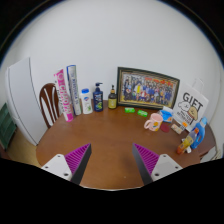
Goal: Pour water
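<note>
The gripper (112, 160) is open and holds nothing, low in the frame above the bare table (105, 140). The bottles (93, 99) stand close together at upper centre, so a wide reach may knock one down. The middle is free; clutter crowds the right edge.

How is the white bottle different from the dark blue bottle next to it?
The white bottle is pale all over, while the dark blue bottle is dark with a light label. The white one looks wider and squatter; the blue one is slimmer and reaches a bit higher, with a narrow top. Both stand upright, side by side, at the back of the round wooden table, far beyond the open tongs.
</note>
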### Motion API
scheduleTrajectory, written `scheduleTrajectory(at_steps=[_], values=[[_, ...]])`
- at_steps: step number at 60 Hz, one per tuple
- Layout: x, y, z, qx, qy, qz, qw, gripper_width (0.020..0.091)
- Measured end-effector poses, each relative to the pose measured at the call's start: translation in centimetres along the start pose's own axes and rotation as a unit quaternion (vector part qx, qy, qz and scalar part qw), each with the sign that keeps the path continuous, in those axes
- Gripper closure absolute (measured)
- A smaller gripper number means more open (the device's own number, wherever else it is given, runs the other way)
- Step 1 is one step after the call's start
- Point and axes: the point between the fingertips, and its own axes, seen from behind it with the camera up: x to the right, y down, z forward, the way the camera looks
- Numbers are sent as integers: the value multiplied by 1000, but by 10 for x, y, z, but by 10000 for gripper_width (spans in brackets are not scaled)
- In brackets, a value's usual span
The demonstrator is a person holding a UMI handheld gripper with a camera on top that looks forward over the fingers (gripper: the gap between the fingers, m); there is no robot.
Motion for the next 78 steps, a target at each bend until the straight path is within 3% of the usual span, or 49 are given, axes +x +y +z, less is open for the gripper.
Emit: scheduleTrajectory(at_steps=[8,24,43,60,69,72,74,78], values=[[40,14,4,-11,29,13,999,253],[189,56,24,-19,59,45,997,252],[382,103,73,6,99,57,993,252],[456,107,156,38,74,59,995,261],[463,107,191,51,60,54,995,383],[464,107,196,56,56,55,995,502],[471,104,197,64,63,57,994,636],[472,103,197,71,60,69,993,660]])
